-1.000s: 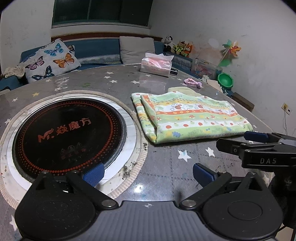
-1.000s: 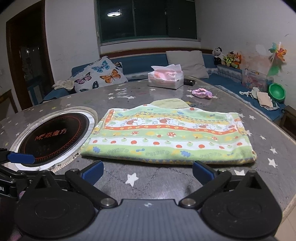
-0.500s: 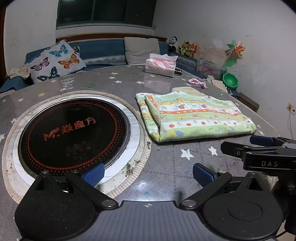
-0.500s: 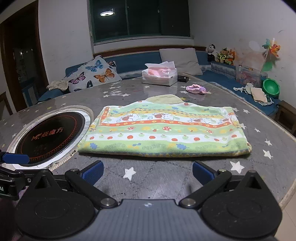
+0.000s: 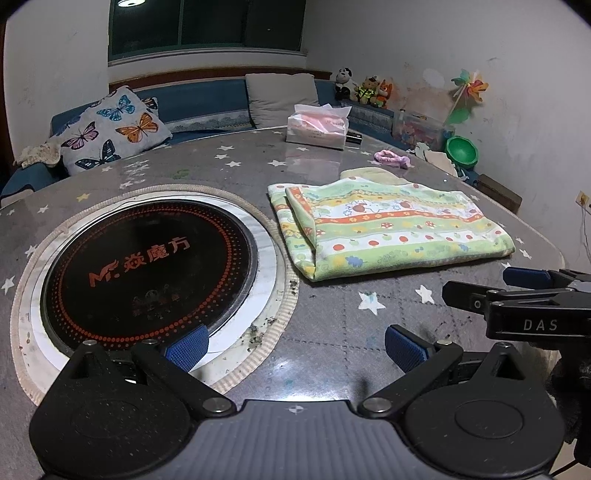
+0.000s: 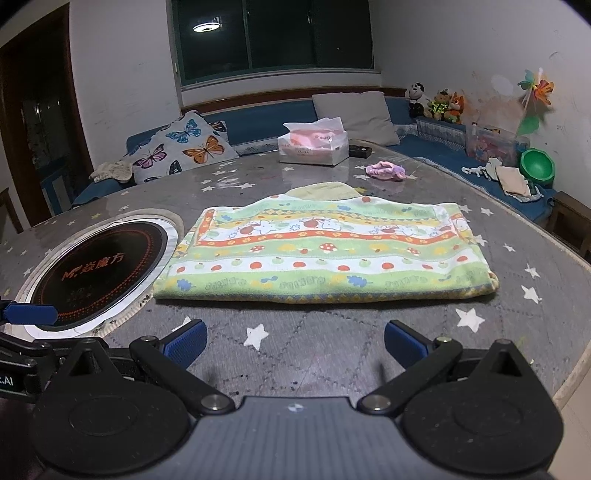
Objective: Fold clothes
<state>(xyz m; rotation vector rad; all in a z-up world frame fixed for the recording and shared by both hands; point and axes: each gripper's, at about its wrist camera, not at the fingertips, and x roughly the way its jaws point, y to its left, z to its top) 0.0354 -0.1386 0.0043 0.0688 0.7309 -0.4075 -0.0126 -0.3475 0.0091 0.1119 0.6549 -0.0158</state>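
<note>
Right gripper [image 6: 293, 341] spread wide; folded garment [image 6: 325, 254] lies just ahead.

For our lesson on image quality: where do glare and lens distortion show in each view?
Left wrist view: the table edge bows from fisheye, with glare below the tissue box. Right wrist view: the ceiling lamp mirrors in the window; the folded garment stays sharp.

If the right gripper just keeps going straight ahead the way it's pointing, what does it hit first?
Most likely the near folded edge of the green patterned garment. The right gripper is open, with only bare table between its fingers and the cloth, though its height above the table is unclear.
</note>
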